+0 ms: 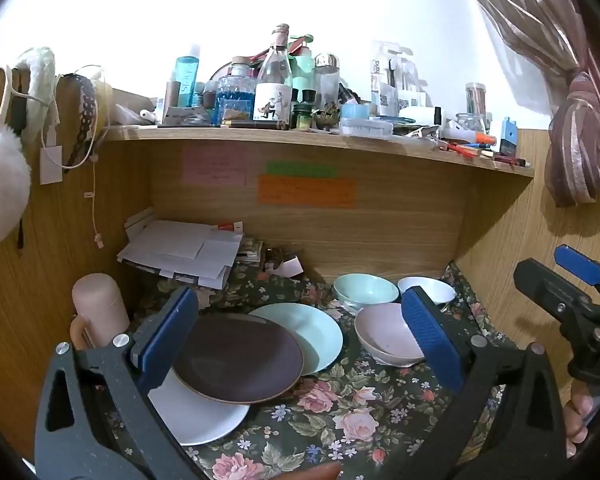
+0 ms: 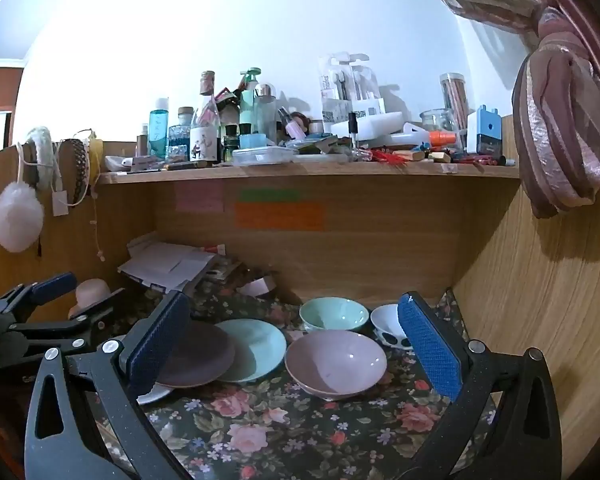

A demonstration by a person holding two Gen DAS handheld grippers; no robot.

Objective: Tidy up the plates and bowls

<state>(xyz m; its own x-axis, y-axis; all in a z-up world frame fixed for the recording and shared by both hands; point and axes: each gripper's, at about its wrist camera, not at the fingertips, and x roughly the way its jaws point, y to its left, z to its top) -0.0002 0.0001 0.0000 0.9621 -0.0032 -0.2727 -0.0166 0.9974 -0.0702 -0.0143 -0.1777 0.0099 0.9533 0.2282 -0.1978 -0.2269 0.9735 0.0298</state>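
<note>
Your left gripper point(image 1: 300, 336) and right gripper point(image 2: 294, 344) both hover with fingers spread fully wide, holding nothing — no sorting looks started. On the floral worktop point(image 2: 268, 432) three plates overlap loosely: brown plate point(image 1: 238, 358) over white plate point(image 1: 198, 416) and mint plate point(image 1: 312, 330). To their right stand the pink bowl point(image 2: 334, 362), mint bowl point(image 2: 334, 314) and white bowl point(image 2: 386, 326), apart and unstacked. The white plate is mostly hidden; a finger cuts off the white bowl.
</note>
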